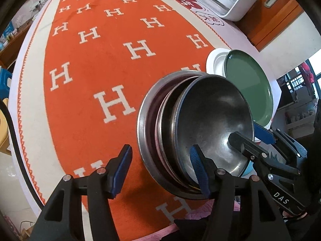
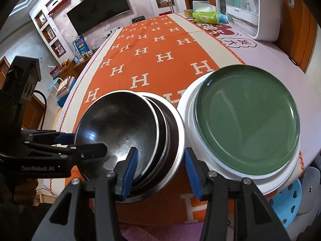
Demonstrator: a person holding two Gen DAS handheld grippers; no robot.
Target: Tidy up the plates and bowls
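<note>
Only right view: TV (image 2: pixel 98 6) | both claws, left (image 1: pixel 160 172), right (image 2: pixel 160 172), part-open astride bowl stack (image 1: pixel 200 124) rims

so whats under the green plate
The green plate sits on a white plate, larger, its rim showing around the left and near sides. Anything between them, and the white plate's centre, is covered. The steel bowls stand separately beside it.

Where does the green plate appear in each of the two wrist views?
Left wrist view: the green plate is at the right, beyond the steel bowls.
Right wrist view: the green plate fills the right half, on a white plate.
Shared landmark: the steel bowls beside it.
</note>
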